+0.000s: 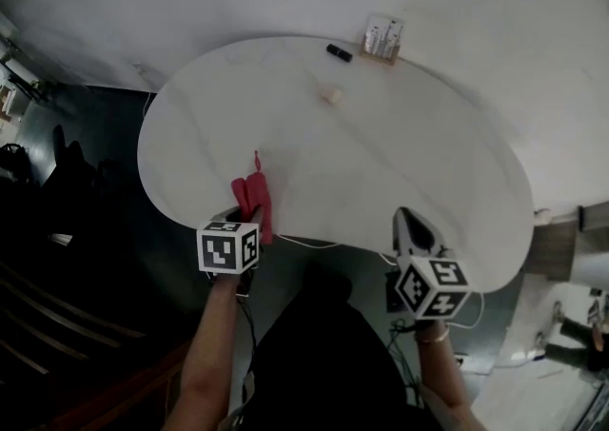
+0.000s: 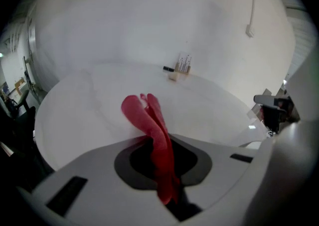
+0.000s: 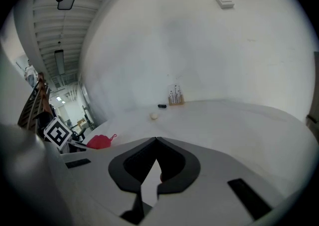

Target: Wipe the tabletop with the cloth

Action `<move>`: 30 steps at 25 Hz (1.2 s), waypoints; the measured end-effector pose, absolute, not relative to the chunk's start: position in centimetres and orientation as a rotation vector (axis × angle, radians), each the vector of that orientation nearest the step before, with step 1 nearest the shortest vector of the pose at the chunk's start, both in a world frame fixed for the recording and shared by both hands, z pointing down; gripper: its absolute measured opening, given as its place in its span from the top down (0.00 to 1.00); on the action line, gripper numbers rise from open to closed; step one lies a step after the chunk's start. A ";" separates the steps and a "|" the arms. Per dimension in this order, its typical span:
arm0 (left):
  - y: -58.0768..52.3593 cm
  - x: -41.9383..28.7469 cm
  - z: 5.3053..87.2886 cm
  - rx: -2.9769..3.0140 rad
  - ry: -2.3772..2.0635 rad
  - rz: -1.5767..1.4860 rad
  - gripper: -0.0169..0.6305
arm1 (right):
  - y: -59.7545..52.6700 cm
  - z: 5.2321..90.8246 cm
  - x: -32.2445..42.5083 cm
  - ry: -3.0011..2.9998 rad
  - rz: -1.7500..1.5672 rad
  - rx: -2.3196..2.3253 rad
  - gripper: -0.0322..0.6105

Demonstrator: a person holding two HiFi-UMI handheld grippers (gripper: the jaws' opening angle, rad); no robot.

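Note:
A red cloth (image 1: 253,197) lies bunched at the near left edge of the white tabletop (image 1: 381,153). My left gripper (image 1: 245,216) is shut on the cloth (image 2: 149,120), which sticks out forward from between the jaws (image 2: 160,146) and rests on the table. My right gripper (image 1: 402,218) sits over the near right edge of the table, shut with nothing between its jaws; its tips (image 3: 156,140) meet. In the right gripper view the cloth (image 3: 99,141) shows at the far left.
At the far edge against the wall stand a small wooden holder (image 1: 383,40) and a black object (image 1: 339,52). A small cream lump (image 1: 331,94) lies on the table nearer the middle. White cables (image 1: 314,243) hang below the near edge.

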State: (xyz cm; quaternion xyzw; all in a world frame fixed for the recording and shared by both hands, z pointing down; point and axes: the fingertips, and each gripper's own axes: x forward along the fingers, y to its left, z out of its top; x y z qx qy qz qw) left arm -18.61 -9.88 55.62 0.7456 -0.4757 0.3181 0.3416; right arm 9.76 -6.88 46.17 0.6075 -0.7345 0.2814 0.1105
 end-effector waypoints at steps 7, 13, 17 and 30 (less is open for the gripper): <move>-13.2 -6.2 51.2 2.199 -0.931 0.752 0.91 | -4.7 45.6 15.4 -2.035 0.846 1.981 0.95; -11.8 8.6 51.4 2.339 -0.562 0.823 0.91 | -1.3 45.0 21.5 -1.870 0.862 2.191 0.95; -9.9 15.3 52.5 2.355 -0.410 0.895 0.91 | 1.7 45.2 24.7 -1.747 0.883 2.313 0.95; -12.3 12.9 56.3 2.274 -0.534 1.079 0.91 | -1.6 45.7 22.9 -1.856 0.896 2.180 0.95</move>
